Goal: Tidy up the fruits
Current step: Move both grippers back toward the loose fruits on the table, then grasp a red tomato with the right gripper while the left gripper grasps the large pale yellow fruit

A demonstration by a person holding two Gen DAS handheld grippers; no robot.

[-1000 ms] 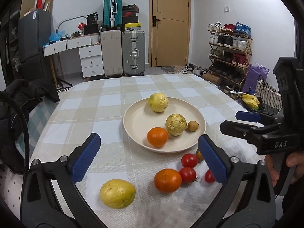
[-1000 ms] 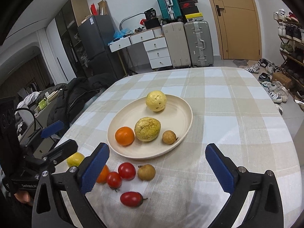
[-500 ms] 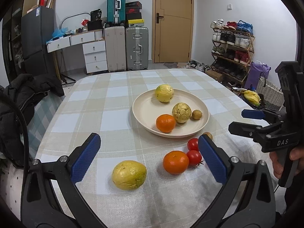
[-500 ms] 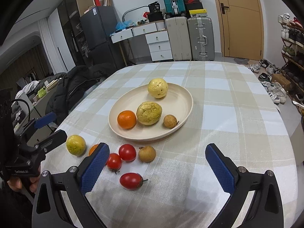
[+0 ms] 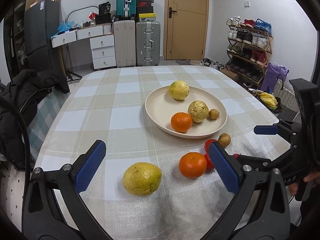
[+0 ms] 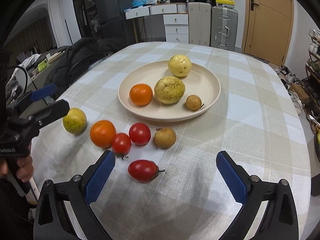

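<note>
Evenly and brightly lit from overhead, in a cool indoor white. Soft, short shadows under each fruit on the desk (image 5: 128, 120); a broader grey smudge on the cloth below the right tool (image 6: 166, 175). Mild sheen on the tomatoes (image 6: 140, 134), no harsh glare. Strong fisheye bending: door (image 5: 187, 20) and walls bowed, corners blacked out by the lens rim. Sharp at centre, slightly soft toward the edges.

Both grippers open, empty.
Left gripper (image 5: 158, 167) and right gripper (image 6: 165, 173) hover with jaws spread wide, hand-held.
</note>
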